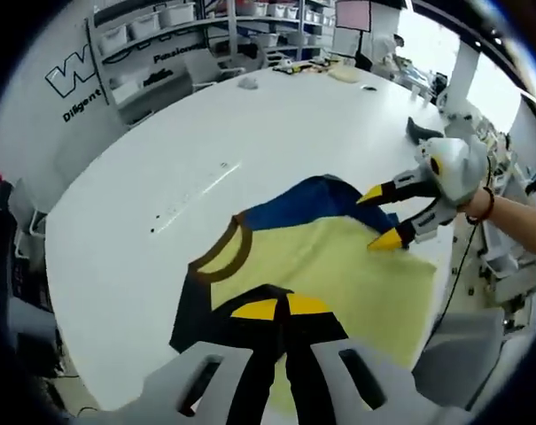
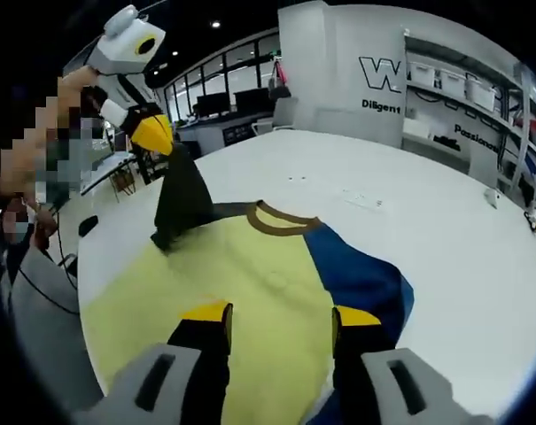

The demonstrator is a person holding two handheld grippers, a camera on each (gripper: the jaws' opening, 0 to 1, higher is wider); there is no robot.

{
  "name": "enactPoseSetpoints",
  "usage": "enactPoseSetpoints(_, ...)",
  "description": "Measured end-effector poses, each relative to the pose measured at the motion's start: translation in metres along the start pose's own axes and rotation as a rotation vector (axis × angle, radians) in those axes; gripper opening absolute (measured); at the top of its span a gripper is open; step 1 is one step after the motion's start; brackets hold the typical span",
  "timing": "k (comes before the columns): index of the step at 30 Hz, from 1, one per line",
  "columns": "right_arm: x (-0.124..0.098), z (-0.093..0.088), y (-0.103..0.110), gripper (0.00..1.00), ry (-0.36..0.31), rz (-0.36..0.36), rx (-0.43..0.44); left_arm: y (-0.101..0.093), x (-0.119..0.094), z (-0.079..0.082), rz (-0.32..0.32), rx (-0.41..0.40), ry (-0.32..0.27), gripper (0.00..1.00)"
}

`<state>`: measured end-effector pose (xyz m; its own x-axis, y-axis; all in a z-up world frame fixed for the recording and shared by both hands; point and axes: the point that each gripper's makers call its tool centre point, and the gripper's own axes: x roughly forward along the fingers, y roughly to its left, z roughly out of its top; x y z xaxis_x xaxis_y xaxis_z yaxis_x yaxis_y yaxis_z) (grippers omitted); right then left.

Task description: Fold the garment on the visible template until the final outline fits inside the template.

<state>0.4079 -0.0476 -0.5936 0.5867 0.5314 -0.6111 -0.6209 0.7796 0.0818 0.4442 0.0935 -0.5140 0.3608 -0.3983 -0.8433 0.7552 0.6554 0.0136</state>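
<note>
The shirt [image 2: 268, 292] lies low-centre on the white table [image 2: 445, 230]. The left gripper [image 2: 152, 135], upper left, pinches its black sleeve [image 2: 181, 199] up. The right gripper [image 1: 390, 217], jaws apart, hovers at the blue sleeve [image 1: 307, 202]. Shelves [image 1: 161, 35] with bins stand behind.

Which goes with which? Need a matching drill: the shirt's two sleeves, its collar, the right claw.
1 black fabric sleeve
2 blue fabric sleeve
3 brown ribbed collar
4 right claw

A open over the yellow shirt body
B lying on the white table
C pinched and lifted by the left claw
D between the two sleeves

Pairs: 1-C, 2-B, 3-D, 4-A
</note>
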Motion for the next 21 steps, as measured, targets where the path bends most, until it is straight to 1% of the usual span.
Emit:
enactPoseSetpoints(1,0.000,-0.001,0.002,0.43,0.001,0.004,0.001,-0.004,0.006,0.004,-0.004,0.021,0.001,0.04)
enactPoseSetpoints(2,0.000,-0.001,0.004,0.43,0.001,0.007,0.000,-0.005,0.009,0.005,-0.005,0.016,-0.001,0.04)
enactPoseSetpoints(4,0.001,-0.002,0.007,0.43,0.002,0.014,-0.003,-0.015,0.021,0.010,-0.034,0.009,0.003,0.04)
enactPoseSetpoints(6,0.002,-0.004,0.010,0.43,0.000,0.023,0.005,-0.018,0.029,0.011,-0.042,0.009,0.007,0.04)
enactPoseSetpoints(7,0.003,-0.005,0.011,0.43,-0.003,0.022,0.011,-0.021,0.040,0.009,-0.047,-0.002,0.027,0.04)
enactPoseSetpoints(8,0.003,-0.006,0.012,0.43,-0.003,0.022,0.015,-0.022,0.045,0.008,-0.050,-0.005,0.035,0.04)
enactPoseSetpoints(10,0.005,-0.009,0.013,0.43,-0.005,0.025,0.031,-0.024,0.056,0.009,-0.056,-0.001,0.033,0.05)
enactPoseSetpoints(11,0.006,-0.011,0.013,0.43,-0.003,0.020,0.036,-0.026,0.062,0.009,-0.064,-0.012,0.037,0.05)
enactPoseSetpoints(14,0.010,-0.015,0.015,0.43,-0.002,0.021,0.050,-0.029,0.073,0.012,-0.078,-0.017,0.034,0.05)
enactPoseSetpoints(15,0.012,-0.017,0.016,0.43,-0.002,0.024,0.060,-0.032,0.077,0.016,-0.087,-0.010,0.022,0.05)
enactPoseSetpoints(16,0.013,-0.018,0.017,0.44,-0.001,0.026,0.067,-0.034,0.082,0.021,-0.094,-0.003,-0.003,0.05)
enactPoseSetpoints(17,0.015,-0.020,0.017,0.44,0.003,0.025,0.071,-0.033,0.086,0.032,-0.082,-0.014,-0.067,0.05)
enactPoseSetpoints(18,0.017,-0.022,0.018,0.44,0.008,0.022,0.075,-0.033,0.087,0.038,-0.077,-0.024,-0.102,0.04)
enactPoseSetpoints(20,0.019,-0.025,0.018,0.44,0.012,0.024,0.092,-0.038,0.087,0.042,-0.092,-0.043,-0.106,0.04)
enactPoseSetpoints(21,0.019,-0.025,0.018,0.45,0.014,0.022,0.094,-0.040,0.087,0.042,-0.094,-0.039,-0.105,0.04)
